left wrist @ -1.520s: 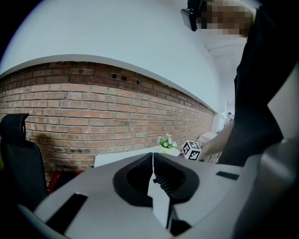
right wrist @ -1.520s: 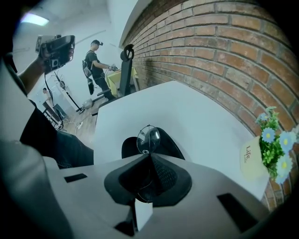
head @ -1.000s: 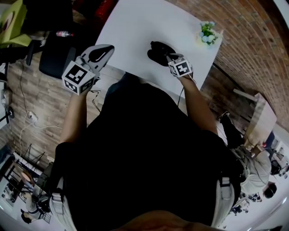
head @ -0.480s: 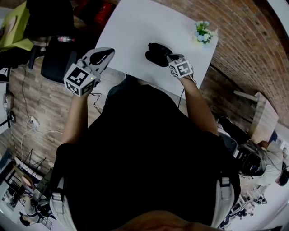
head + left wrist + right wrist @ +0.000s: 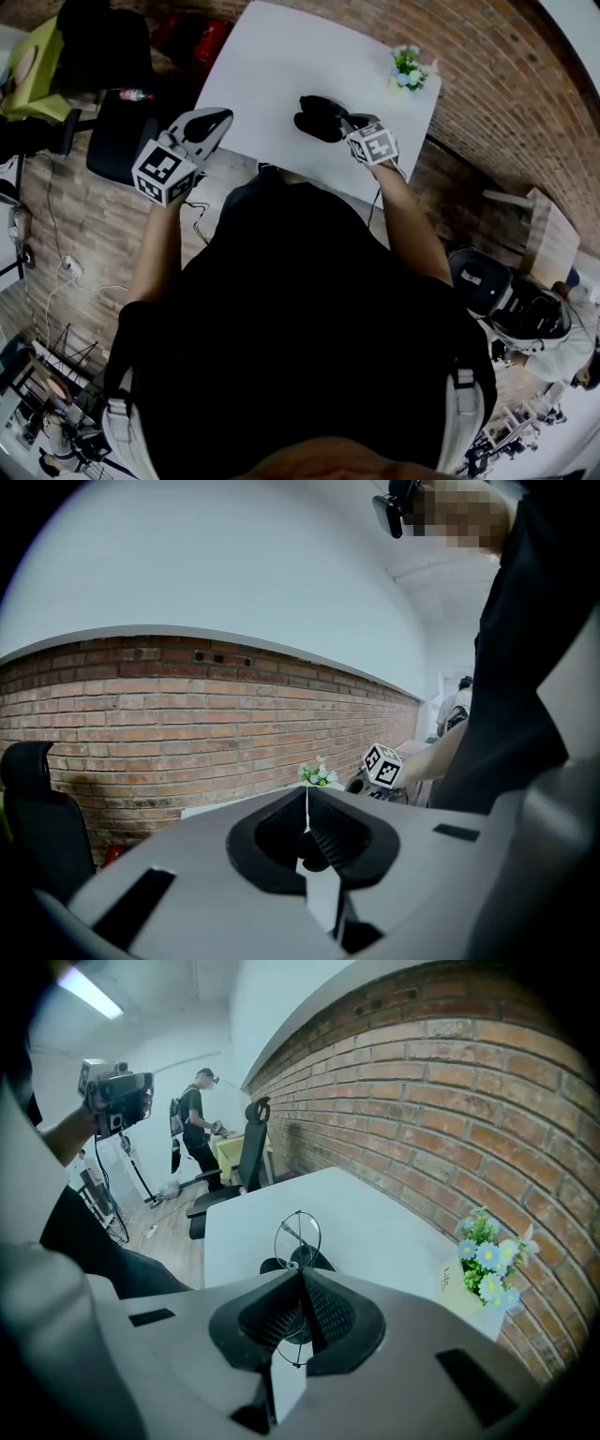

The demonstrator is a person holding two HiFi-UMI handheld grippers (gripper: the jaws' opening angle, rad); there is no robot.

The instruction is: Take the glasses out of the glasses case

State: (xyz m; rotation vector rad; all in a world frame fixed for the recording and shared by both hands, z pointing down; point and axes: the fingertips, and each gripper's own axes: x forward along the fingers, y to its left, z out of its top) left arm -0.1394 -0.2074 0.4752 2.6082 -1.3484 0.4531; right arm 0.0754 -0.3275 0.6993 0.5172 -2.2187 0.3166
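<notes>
White table [image 5: 272, 66] stands in front of the person, with a wooden floor at the near side and a brick wall [image 5: 450, 1082] behind it. Two tongs are in view, one in each hand. Nearest is the left tongs [image 5: 307, 803], held in the air over the floor just beside the near left corner of the table; its two jaws are pressed together and nothing is between them. More forward, the right tongs [image 5: 301, 1279] reaches over the table, and its jaws are closed on one pair of glasses [image 5: 298, 1234]: a thin wire of the frame passes between the jaws, and one round lens shows just past the tips. Directly under and behind the glasses lies one black glasses case [image 5: 317, 117] on the table, seen as two dark halves; whether the glasses are fully clear of it, I cannot tell. Farther away, near the far right corner of the table, stands one small pot of flowers [image 5: 406, 67], well apart from the case. One dark office chair [image 5: 117, 131] stands on the floor left of the table
</notes>
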